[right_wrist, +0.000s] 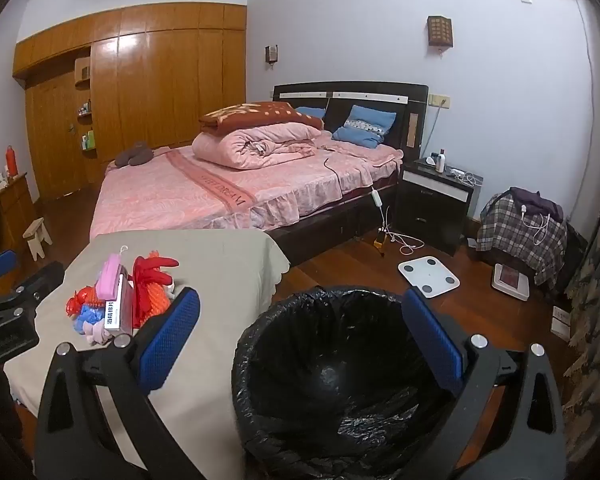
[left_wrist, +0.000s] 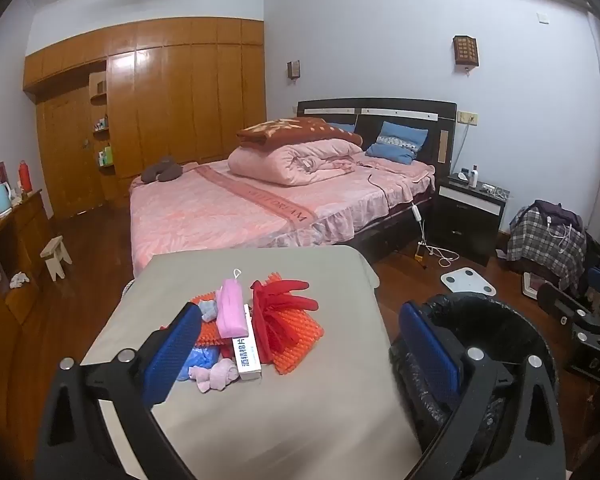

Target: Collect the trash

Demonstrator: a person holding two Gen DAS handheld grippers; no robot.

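Note:
A heap of trash (left_wrist: pixel 256 328) lies on a table under a beige cloth (left_wrist: pixel 280 408): orange foam netting, a red netted piece (left_wrist: pixel 284 304), a pink pouch (left_wrist: pixel 230 310), a white box (left_wrist: pixel 247 350), a blue wrapper and pink scraps. My left gripper (left_wrist: pixel 304 344) hangs open just above and short of the heap, nothing between its blue pads. A bin lined with a black bag (right_wrist: pixel 340 376) stands right of the table. My right gripper (right_wrist: pixel 304 344) is open above the bin's mouth, holding nothing. The heap (right_wrist: pixel 120 304) also shows at the left of the right wrist view.
Behind the table stands a bed with pink covers (left_wrist: pixel 260 208). A black nightstand (left_wrist: pixel 466 216), a white scale (right_wrist: pixel 428 272) on the wooden floor, a chair draped in plaid cloth (right_wrist: pixel 520 236), a small stool (left_wrist: pixel 56 256) and a wooden dresser (left_wrist: pixel 8 248) surround the area.

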